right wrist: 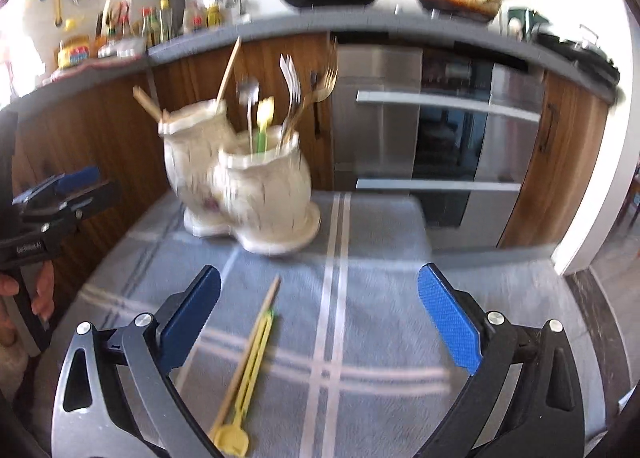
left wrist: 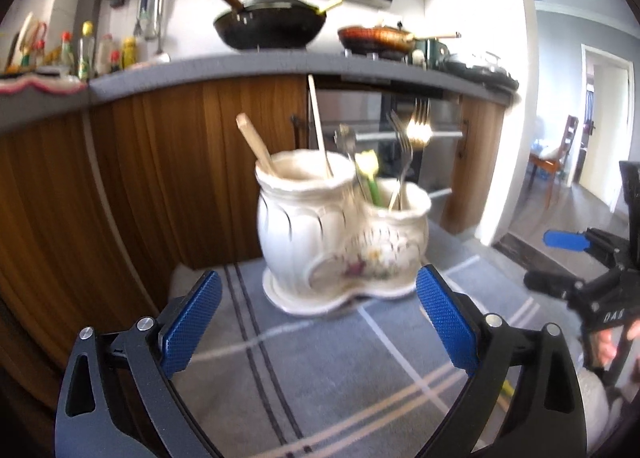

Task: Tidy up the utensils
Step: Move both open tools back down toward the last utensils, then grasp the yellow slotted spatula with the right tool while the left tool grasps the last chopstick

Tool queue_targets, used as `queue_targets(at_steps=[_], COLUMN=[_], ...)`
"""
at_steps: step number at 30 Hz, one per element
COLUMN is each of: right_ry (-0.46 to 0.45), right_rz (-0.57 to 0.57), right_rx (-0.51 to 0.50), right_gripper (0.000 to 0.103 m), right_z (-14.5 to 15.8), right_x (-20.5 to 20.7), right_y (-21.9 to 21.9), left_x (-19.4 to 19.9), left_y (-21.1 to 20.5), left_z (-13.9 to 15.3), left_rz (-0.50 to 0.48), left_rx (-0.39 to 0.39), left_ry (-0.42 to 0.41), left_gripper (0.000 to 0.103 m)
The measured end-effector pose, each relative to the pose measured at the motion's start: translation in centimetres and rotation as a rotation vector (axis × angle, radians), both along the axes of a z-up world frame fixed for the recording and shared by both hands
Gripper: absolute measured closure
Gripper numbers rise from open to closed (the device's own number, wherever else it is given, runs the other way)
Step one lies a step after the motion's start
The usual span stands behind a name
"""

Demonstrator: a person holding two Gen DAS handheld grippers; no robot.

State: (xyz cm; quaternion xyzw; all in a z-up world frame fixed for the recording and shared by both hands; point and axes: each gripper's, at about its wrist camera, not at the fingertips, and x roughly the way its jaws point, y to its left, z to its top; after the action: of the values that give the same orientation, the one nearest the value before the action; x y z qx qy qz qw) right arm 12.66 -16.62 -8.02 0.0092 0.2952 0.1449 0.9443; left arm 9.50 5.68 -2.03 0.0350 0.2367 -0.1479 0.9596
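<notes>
A cream ceramic double-pot utensil holder (left wrist: pixel 336 234) (right wrist: pixel 244 185) stands on a blue-grey striped cloth (left wrist: pixel 360 370) (right wrist: pixel 360 318). Its taller pot holds wooden chopsticks (left wrist: pixel 256 145); the lower pot holds forks (left wrist: pixel 404 145), a spoon and a yellow-green utensil (left wrist: pixel 370 173). My left gripper (left wrist: pixel 316 322) is open, short of the holder, with nothing between its blue pads. My right gripper (right wrist: pixel 320 318) is open too. Between its fingers, on the cloth, lie a wooden chopstick (right wrist: pixel 252 346) and a yellow-green utensil (right wrist: pixel 244 386), untouched. Each gripper shows at the edge of the other's view.
Behind the cloth run wooden cabinet fronts (left wrist: pixel 140 161) and a steel oven (right wrist: pixel 440 137). The grey counter above carries a black wok (left wrist: pixel 272 25), a red pan (left wrist: pixel 376 35) and sauce bottles (left wrist: pixel 86 53). A doorway with a chair (left wrist: pixel 560 153) opens at the right.
</notes>
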Motion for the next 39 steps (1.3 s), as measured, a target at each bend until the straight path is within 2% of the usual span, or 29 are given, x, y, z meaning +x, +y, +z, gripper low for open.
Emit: queue_targets(at_steps=[7, 10, 12, 16, 18, 21, 31, 39], right_ry=[0.159, 0.198, 0.216, 0.229, 0.246, 0.263, 0.289, 0.271], right_rz=[0.038, 0.05, 0.07, 0.1, 0.113, 0.13, 0.128, 0.127], right_rx=[-0.032, -0.027, -0.021, -0.029, -0.018, -0.017, -0.038, -0.048], right_gripper=[0.007, 0.013, 0.021, 0.039, 0.051, 0.062, 0.073, 0.086], right_z=[-3.6, -4.5, -4.9, -5.2, -5.4, -5.8, -6.6, -6.8], right_x=[0.1, -0.2, -0.3, -0.5, -0.6, -0.5, -0.8, -0.8], right_y=[1.8, 2.4, 2.7, 3.4, 3.7, 4.2, 4.9, 5.0], left_x=[0.6, 0.7, 0.7, 0.9, 0.9, 0.8, 0.9, 1.0], left_y=[-0.9, -1.1, -1.3, -1.2, -1.1, -1.2, -1.4, -1.5], left_z=[-2.8, -3.7, -4.1, -4.5, -4.4, -4.2, -4.3, -4.4], left_rz=[-0.028, -0.04, -0.041, -0.034, -0.032, -0.034, -0.037, -0.038], left_rx=[0.033, 0.039, 0.05, 0.051, 0.046, 0.047, 0.048, 0.057], left_ry=[0.077, 0.099, 0.112, 0.129, 0.129, 0.125, 0.143, 0.145], left_gripper=[0.006, 0.006, 0.006, 0.006, 0.006, 0.006, 0.006, 0.006])
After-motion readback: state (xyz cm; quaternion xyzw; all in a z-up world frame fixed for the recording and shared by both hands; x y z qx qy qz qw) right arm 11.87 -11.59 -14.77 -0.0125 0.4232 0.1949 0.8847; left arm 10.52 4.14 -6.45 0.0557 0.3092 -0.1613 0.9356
